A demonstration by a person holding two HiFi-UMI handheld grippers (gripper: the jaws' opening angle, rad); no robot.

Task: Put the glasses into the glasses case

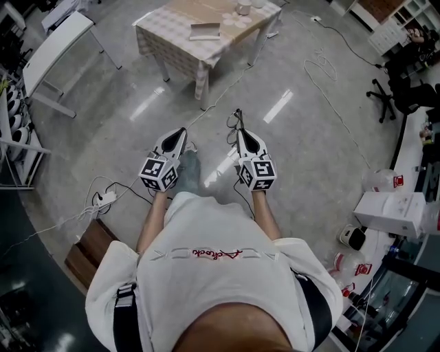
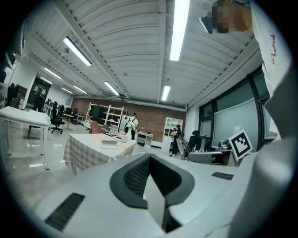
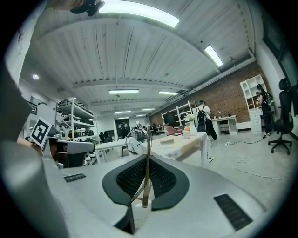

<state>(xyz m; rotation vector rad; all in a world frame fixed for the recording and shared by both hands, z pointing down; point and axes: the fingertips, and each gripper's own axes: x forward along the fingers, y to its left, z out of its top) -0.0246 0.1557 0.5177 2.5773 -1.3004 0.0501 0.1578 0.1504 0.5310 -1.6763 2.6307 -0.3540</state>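
My right gripper (image 1: 242,135) is shut on thin wire-framed glasses (image 1: 235,122), which stick out past its tips. In the right gripper view a temple of the glasses (image 3: 146,174) is pinched between the black pads, with the lenses above it. My left gripper (image 1: 182,132) is shut with nothing in it, and its pads meet in the left gripper view (image 2: 149,162). Both are held at waist height above the floor. A flat pale glasses case (image 1: 205,31) lies on the checked-cloth table (image 1: 168,31) a few steps ahead. The case shows in both gripper views (image 2: 110,144) (image 3: 166,142).
A cup (image 1: 243,7) stands at the table's far end. Cables (image 1: 323,69) and a power strip (image 1: 104,199) lie on the floor. A white table (image 1: 55,48) is at the left. An office chair (image 1: 385,96) and a counter with boxes (image 1: 392,210) are at the right. People stand far off.
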